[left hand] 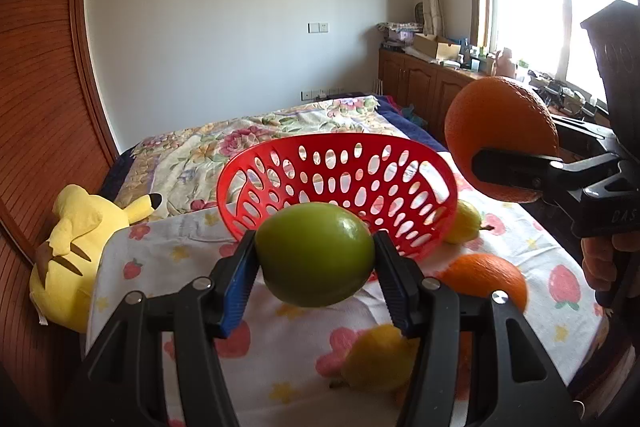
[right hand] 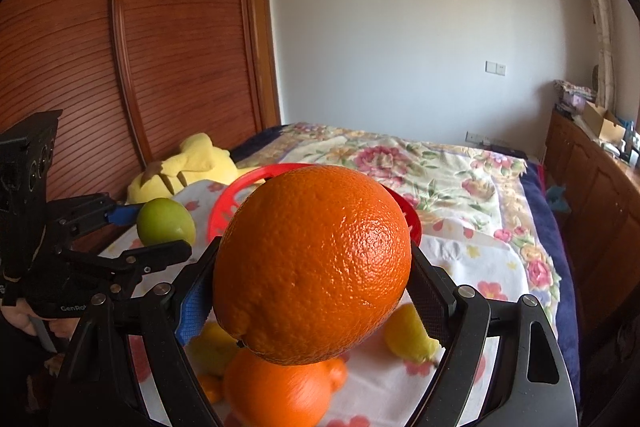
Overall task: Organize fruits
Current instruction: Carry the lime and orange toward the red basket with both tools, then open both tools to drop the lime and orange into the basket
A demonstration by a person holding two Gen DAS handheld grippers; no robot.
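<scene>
My left gripper [left hand: 316, 259] is shut on a green fruit [left hand: 315, 254] and holds it above the cloth, just in front of the red perforated basket [left hand: 280, 163]. My right gripper [right hand: 312, 279] is shut on a large orange [right hand: 312, 263], held in the air to the right of the basket; it also shows in the left wrist view [left hand: 500, 131]. In the right wrist view the left gripper [right hand: 160, 227] with the green fruit [right hand: 166, 221] is at the left, and the basket rim [right hand: 236, 195] lies behind the orange.
On the strawberry-print cloth [left hand: 280, 339] lie another orange [left hand: 488, 277], a yellow fruit [left hand: 380, 359] and another yellow fruit [left hand: 466, 221] beside the basket. A yellow plush toy [left hand: 76, 247] lies at the left by the wooden wardrobe [left hand: 36, 87]. Floral bedding [left hand: 248, 135] lies behind.
</scene>
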